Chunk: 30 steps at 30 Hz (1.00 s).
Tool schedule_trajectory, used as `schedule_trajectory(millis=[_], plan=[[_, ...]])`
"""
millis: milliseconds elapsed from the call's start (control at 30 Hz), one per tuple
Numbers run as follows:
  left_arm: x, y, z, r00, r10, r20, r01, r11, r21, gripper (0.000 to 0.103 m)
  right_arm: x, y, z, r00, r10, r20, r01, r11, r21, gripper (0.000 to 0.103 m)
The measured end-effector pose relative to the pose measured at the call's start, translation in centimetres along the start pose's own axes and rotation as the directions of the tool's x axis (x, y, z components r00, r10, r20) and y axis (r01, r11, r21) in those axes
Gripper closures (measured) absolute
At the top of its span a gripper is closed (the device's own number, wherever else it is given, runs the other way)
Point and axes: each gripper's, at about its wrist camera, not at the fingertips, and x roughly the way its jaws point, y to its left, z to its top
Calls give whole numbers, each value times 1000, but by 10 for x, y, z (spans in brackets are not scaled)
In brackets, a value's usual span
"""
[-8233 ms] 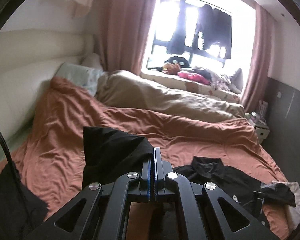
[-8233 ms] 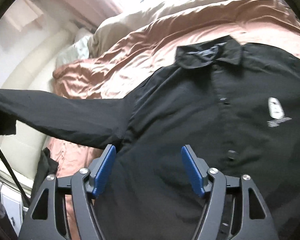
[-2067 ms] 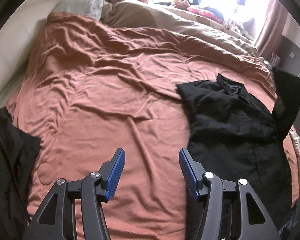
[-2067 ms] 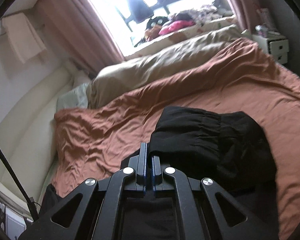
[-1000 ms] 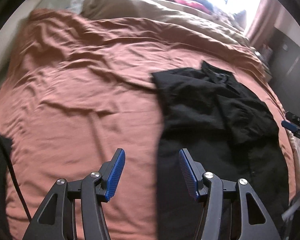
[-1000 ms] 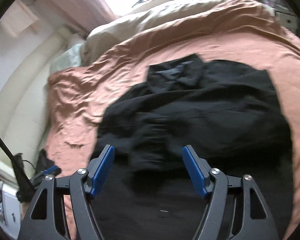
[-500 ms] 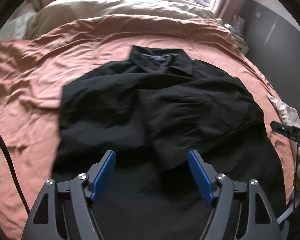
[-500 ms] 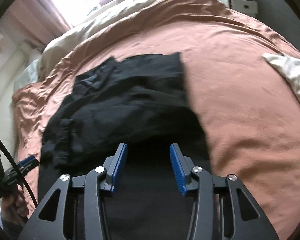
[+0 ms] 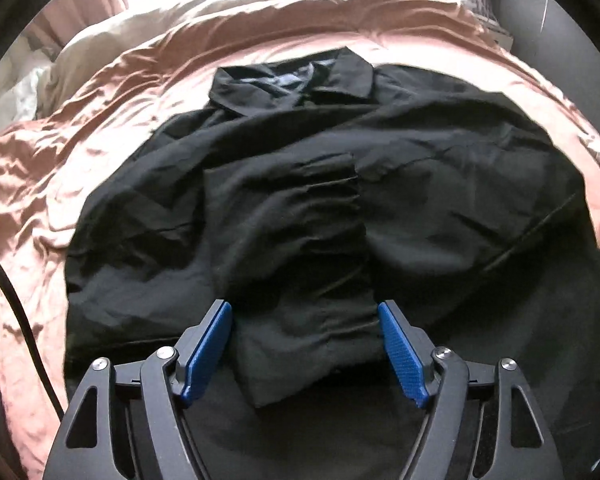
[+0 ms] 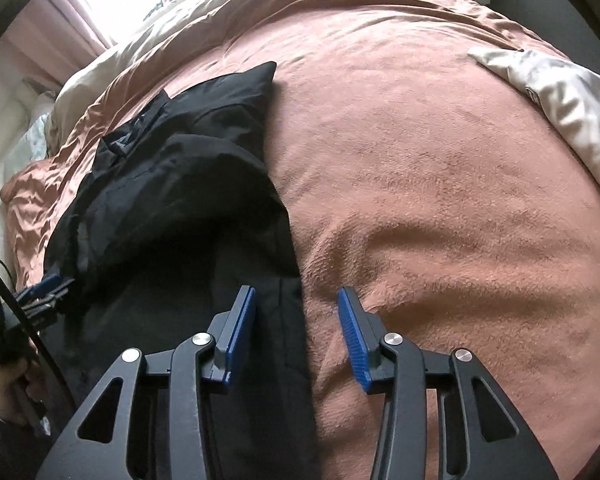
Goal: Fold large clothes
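**Black shirt on the bed, both grippers above its lower half**

Nearest, left wrist view: left gripper (image 9: 305,350), black frame with blue pads (image 9: 208,350), tilted down over the shirt. Its jaws have just been opening and now stand spread wide; a folded sleeve (image 9: 300,264) lies in the gap between them, and neither pad presses on it.

Nearest, right wrist view: right gripper (image 10: 296,334), same build, blue pads (image 10: 240,334). Its jaws have just been closing and stand partly spread. The shirt's side edge (image 10: 296,320) runs up through the gap, with dark cloth by the left pad and bare cover by the right one. The pads do not visibly pinch it.

Middle ground: black shirt (image 9: 440,208), long-sleeved, lying flat on the bed with its sleeves folded inward across the body. The cuffed, gathered sleeve sits uppermost along the centre. The hem end lies toward the cameras.

Further: collar (image 9: 292,84), open and pointing away toward the head of the bed.

Underneath and all round: rust-coloured bed cover (image 10: 440,184), creased.

Right side, right wrist view: pale cloth (image 10: 560,100), crumpled on the cover, well apart from the shirt.

Left edge, right wrist view: a hand (image 10: 8,384) holding the other gripper, beside the shirt's far edge.

Far: beige duvet (image 9: 148,28), bunched along the head end; pink curtain (image 10: 56,28) by a bright window.
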Motion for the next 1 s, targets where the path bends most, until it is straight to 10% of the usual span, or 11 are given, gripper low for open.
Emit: schedule_trajectory(millis=[333,833,1000], plan=[[-50,102,-2,986,152,61,-143,981,-128,29,10,6,14,1000,-24,18,24,1000,-4,63],[13,117,-21,998,-25,-56,10,970,-245,30,22,18,26,997,-76,11,77,995,-68,63],[5,100,-20,997,71,-16,-72,982,-173,71,25,16,29,996,-84,16,85,994,-67,63]])
